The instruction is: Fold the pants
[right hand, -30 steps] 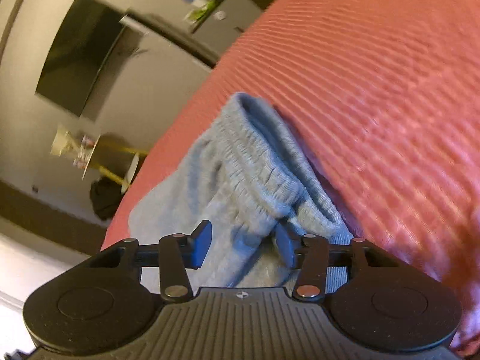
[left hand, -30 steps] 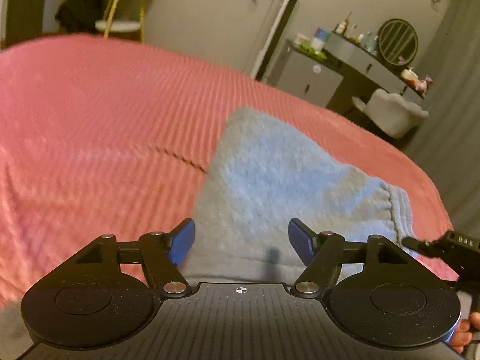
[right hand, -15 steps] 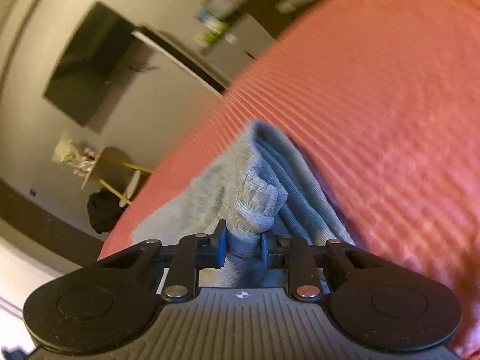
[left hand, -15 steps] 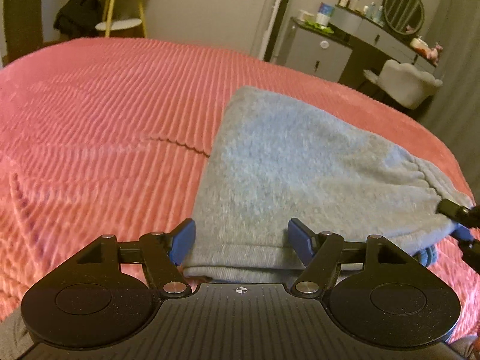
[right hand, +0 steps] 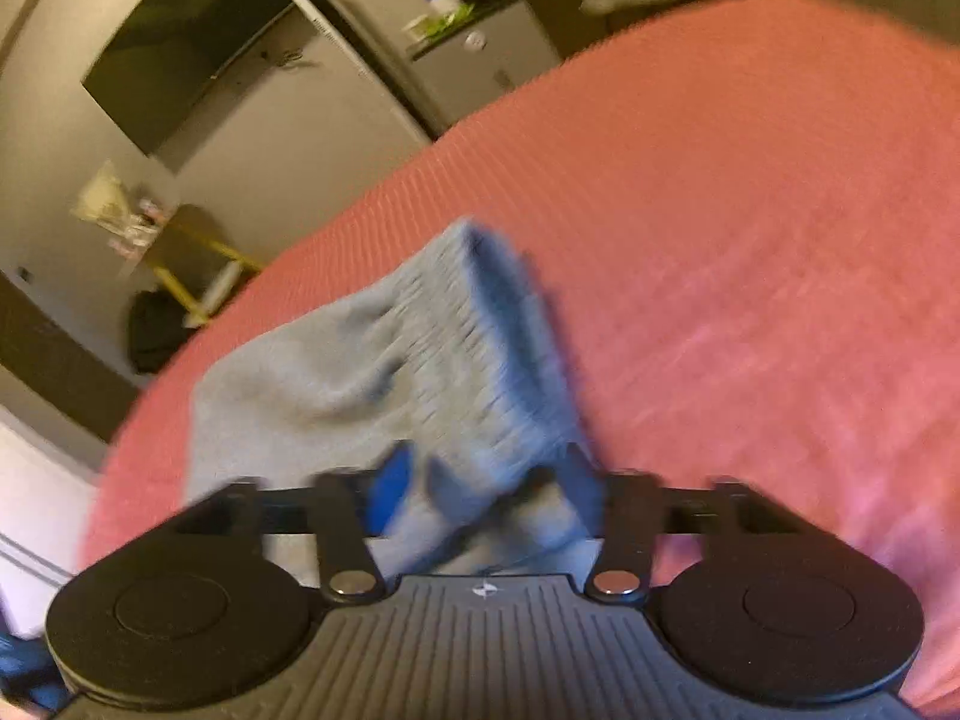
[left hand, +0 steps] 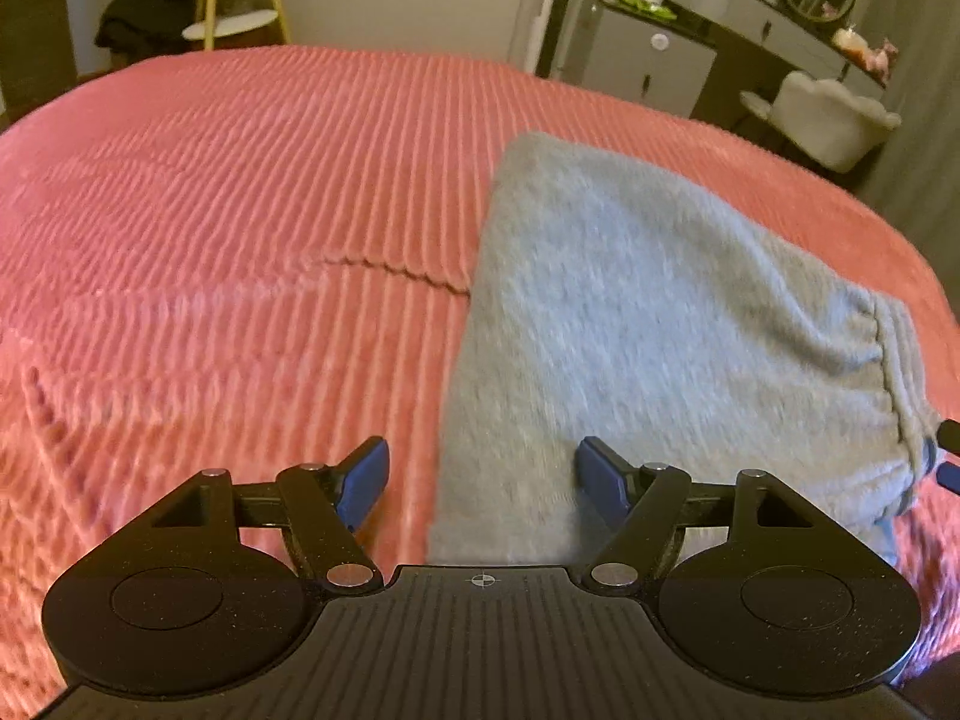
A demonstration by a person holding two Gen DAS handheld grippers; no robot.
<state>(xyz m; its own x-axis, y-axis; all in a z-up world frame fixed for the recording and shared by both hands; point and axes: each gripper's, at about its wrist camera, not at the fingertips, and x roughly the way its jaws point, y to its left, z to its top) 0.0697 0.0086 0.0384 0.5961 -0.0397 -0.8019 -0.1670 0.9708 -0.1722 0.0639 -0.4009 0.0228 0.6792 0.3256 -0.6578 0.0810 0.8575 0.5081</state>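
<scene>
The pants [left hand: 648,330], grey and folded into a compact stack, are laid on the bed [left hand: 240,210], which is covered with a ribbed pink spread. In the left wrist view, the stack is located right of centre, with its gathered waistband [left hand: 894,372] at the right edge.

The left gripper [left hand: 480,477] is held low over the near left edge of the stack. Its jaws are set well apart. The right blue pad is positioned over the grey fabric and the left pad over the bedspread; no fabric is clamped.

The right gripper [right hand: 480,480] is pointed at the ribbed waistband end. Its jaws have just been opening and are now spread. A fold of the waistband is seen between the pads, but it is not pressed by them; the view is blurred, so contact with either pad cannot be confirmed.

A grey cabinet [left hand: 648,63] and a white chair [left hand: 834,120] are located beyond the bed.
</scene>
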